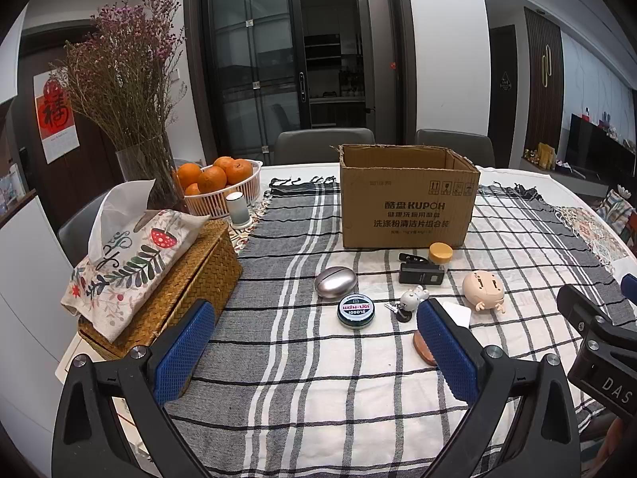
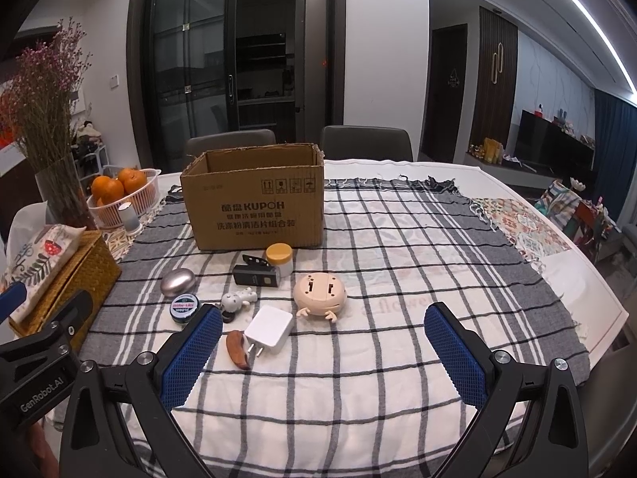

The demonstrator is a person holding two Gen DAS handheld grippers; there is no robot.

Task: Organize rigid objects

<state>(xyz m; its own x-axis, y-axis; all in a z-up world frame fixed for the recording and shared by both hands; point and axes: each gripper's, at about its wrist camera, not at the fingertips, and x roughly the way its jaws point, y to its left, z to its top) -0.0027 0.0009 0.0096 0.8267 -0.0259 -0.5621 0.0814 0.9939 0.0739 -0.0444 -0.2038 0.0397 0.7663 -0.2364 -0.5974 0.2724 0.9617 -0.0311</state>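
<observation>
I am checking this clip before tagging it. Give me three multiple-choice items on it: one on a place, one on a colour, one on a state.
1. Where does the white charger lie?
A. in the cardboard box
B. on the checked cloth, in front of the box
C. in the orange basket

2. What colour is the lid of the small jar?
A. yellow
B. green
C. red

3. How do the two grippers stand?
A. both shut on objects
B. left shut, right open
C. both open and holding nothing

Answers: 1 B, it rests on the checked cloth nearer the camera than the cardboard box. 2 A, the cap is yellow. 3 C, the left gripper and right gripper each show spread fingers with only cloth between.
</observation>
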